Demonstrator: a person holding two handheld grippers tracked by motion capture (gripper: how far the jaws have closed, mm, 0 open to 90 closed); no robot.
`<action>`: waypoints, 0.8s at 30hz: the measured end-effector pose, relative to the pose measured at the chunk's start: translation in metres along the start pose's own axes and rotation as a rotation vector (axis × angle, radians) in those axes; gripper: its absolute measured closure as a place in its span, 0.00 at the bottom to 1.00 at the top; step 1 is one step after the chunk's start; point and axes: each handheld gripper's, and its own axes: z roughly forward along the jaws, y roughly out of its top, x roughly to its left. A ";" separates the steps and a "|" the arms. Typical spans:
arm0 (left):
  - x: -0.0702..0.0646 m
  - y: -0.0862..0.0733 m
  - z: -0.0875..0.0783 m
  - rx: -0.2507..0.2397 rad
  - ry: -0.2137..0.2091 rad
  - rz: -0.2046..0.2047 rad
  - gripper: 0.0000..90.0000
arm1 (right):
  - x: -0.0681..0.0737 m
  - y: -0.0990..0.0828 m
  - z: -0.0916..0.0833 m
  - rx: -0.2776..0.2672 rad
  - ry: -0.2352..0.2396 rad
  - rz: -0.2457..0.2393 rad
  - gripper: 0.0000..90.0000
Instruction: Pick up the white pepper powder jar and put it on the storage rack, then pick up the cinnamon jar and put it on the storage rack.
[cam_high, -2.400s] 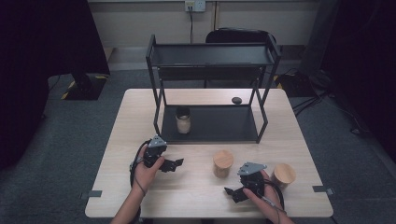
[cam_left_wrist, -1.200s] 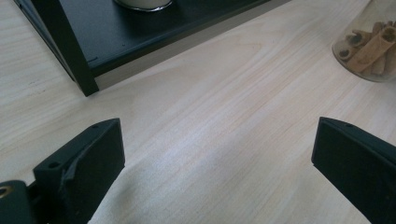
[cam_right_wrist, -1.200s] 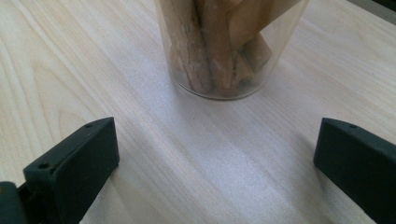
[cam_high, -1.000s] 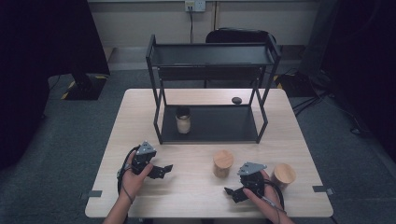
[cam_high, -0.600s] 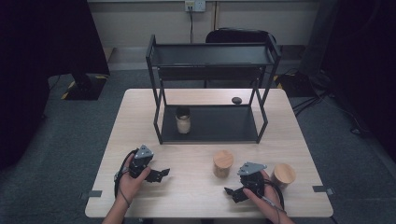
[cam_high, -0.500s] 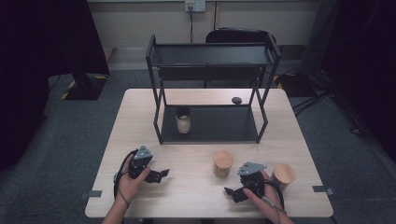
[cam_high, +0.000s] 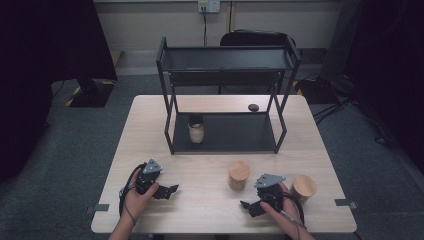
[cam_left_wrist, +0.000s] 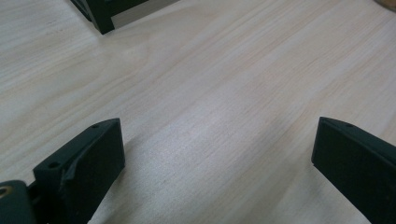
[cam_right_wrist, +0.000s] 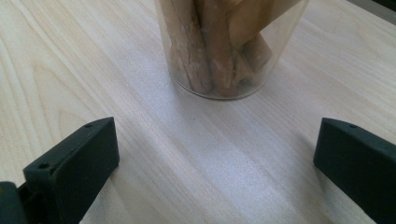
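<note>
Your left hand-held gripper (cam_high: 170, 190) has drawn back toward the surface's (cam_high: 210, 210) near edge, jaws spread and empty. Your right hand-held gripper (cam_high: 248, 206) waits released, lined up on the jar of sticks (cam_right_wrist: 231, 46) ahead.

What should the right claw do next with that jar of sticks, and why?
Probably ease the right gripper forward until its jaws sit on either side of the jar. The jaws are wide open with bare table between them, and the jar stands upright just ahead, not yet held.

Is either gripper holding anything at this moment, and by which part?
Nothing is held. The left gripper and right gripper are open over bare table.
</note>
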 end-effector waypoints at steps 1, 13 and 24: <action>0.000 0.000 0.000 0.003 0.001 0.001 0.02 | 0.000 0.000 0.000 0.000 0.000 0.000 0.00; -0.001 -0.006 0.001 0.002 0.028 0.058 0.00 | 0.000 0.000 0.000 0.000 0.000 0.000 0.00; 0.000 -0.006 0.001 0.001 0.024 0.058 0.00 | 0.000 0.000 0.000 0.000 0.000 0.001 0.00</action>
